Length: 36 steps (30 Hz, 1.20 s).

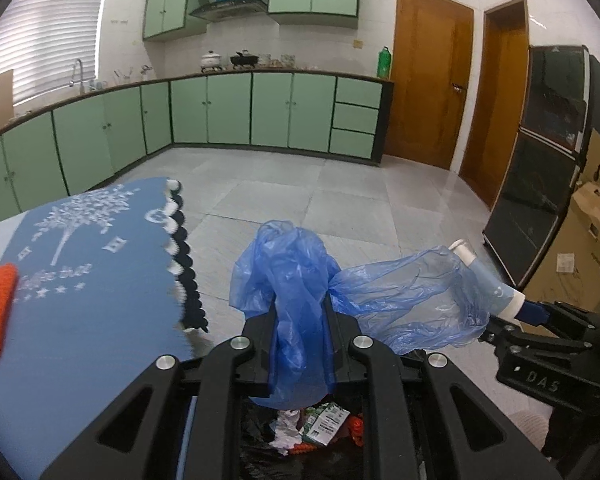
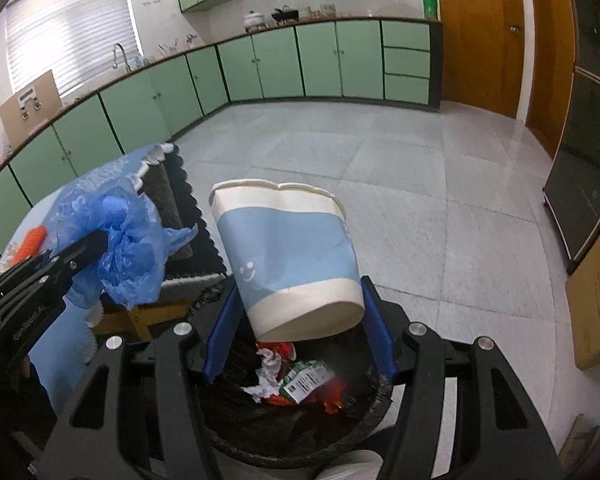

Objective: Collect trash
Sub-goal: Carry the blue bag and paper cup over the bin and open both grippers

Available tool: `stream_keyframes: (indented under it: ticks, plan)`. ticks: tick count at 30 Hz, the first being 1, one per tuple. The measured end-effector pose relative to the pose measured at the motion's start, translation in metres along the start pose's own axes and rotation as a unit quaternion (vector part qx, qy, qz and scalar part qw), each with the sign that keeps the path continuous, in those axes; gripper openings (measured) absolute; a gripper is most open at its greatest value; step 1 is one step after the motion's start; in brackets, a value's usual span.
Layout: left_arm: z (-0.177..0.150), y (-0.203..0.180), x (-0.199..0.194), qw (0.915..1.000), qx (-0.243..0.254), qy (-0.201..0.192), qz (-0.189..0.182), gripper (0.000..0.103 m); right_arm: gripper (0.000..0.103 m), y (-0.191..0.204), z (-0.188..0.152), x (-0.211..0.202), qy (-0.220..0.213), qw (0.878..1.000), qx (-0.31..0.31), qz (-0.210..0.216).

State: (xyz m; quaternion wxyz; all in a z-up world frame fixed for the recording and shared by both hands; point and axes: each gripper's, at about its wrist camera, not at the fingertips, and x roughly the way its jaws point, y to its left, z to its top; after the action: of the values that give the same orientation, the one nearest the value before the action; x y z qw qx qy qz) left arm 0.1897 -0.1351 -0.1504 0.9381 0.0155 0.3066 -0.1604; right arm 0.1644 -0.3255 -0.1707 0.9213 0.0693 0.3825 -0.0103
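Both loads hang over the bin [image 2: 374, 412]: left gripper [image 1: 302, 320] pinches the blue bag [image 1: 284, 264], right gripper [image 2: 300, 320] loosely brackets the paper cup [image 2: 288, 252]; release squarely above the opening.

Left gripper [image 1: 302, 320]: black two-finger unit, pitched downward, jaws nearly closed, clamped on a crumpled translucent blue plastic bag [image 1: 296, 264]. Right gripper [image 2: 298, 332]: black frame, blue finger pads [image 2: 220, 330], also pitched down, jaws about half spread around a tilted white-and-light-blue paper cup [image 2: 288, 256]; pad contact unclear.
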Motion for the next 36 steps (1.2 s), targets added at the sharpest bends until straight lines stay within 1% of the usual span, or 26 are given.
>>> stream_keyframes:
  ticks: [1, 2, 4, 5, 6, 8, 10, 11, 12, 13, 14, 18, 20, 25, 30, 36]
  plan:
    - [-0.001, -0.002, 0.004, 1.0, 0.001, 0.003, 0.0, 0.02, 0.062, -0.001, -0.001, 0.003, 0.005, 1.0, 0.001, -0.002]
    - [-0.001, -0.003, 0.007, 1.0, 0.001, 0.007, -0.003, 0.022, 0.068, -0.003, -0.003, 0.005, 0.008, 1.0, 0.003, -0.007]
    - [-0.001, -0.005, 0.009, 0.9999, 0.002, 0.011, -0.006, 0.026, 0.072, -0.006, -0.004, 0.005, 0.008, 1.0, 0.003, -0.01]
    - [0.0, -0.004, 0.011, 0.9999, 0.002, 0.011, -0.008, 0.031, 0.076, -0.007, -0.006, 0.005, 0.009, 1.0, 0.004, -0.011]
    - [0.0, -0.004, 0.01, 0.9999, 0.003, 0.011, -0.009, 0.034, 0.078, -0.008, -0.006, 0.004, 0.009, 1.0, 0.005, -0.014]
    - [0.001, -0.003, 0.01, 0.9999, 0.004, 0.01, -0.007, 0.034, 0.079, -0.01, -0.005, 0.004, 0.008, 1.0, 0.008, -0.017]
    - [0.003, 0.001, 0.008, 0.9999, 0.0, 0.01, -0.006, 0.036, 0.083, -0.012, -0.004, 0.002, 0.006, 1.0, 0.012, -0.02]
    - [0.004, 0.004, 0.006, 0.9999, -0.006, 0.009, -0.006, 0.041, 0.087, -0.011, -0.003, 0.0, 0.002, 1.0, 0.014, -0.023]
    - [0.004, 0.007, 0.003, 0.9999, -0.013, 0.007, -0.007, 0.044, 0.088, -0.011, -0.003, -0.003, -0.002, 1.0, 0.014, -0.025]
    - [0.005, 0.009, 0.002, 0.9998, -0.017, 0.005, -0.008, 0.05, 0.09, -0.011, -0.002, -0.005, -0.004, 1.0, 0.015, -0.026]
    - [0.007, 0.012, -0.001, 0.9997, -0.022, 0.001, -0.009, 0.054, 0.09, -0.011, -0.001, -0.007, -0.006, 1.0, 0.016, -0.026]
    - [0.013, 0.019, -0.011, 0.9996, -0.024, -0.01, -0.004, 0.054, 0.09, -0.011, 0.004, -0.016, -0.014, 0.999, 0.018, -0.025]
    - [0.015, 0.023, -0.02, 0.9995, -0.024, -0.019, 0.0, 0.057, 0.09, -0.007, 0.007, -0.024, -0.02, 0.999, 0.017, -0.021]
    - [0.017, 0.044, -0.042, 0.9984, -0.037, -0.036, 0.022, 0.061, 0.09, 0.016, 0.014, -0.038, -0.037, 0.999, 0.001, -0.003]
    - [0.016, 0.082, -0.07, 0.9956, -0.057, -0.048, 0.056, 0.063, 0.091, 0.048, 0.023, -0.05, -0.061, 0.998, -0.011, 0.023]
    - [0.004, 0.13, -0.097, 0.9894, -0.078, -0.056, 0.108, 0.063, 0.091, 0.101, 0.035, -0.057, -0.088, 0.994, -0.029, 0.064]
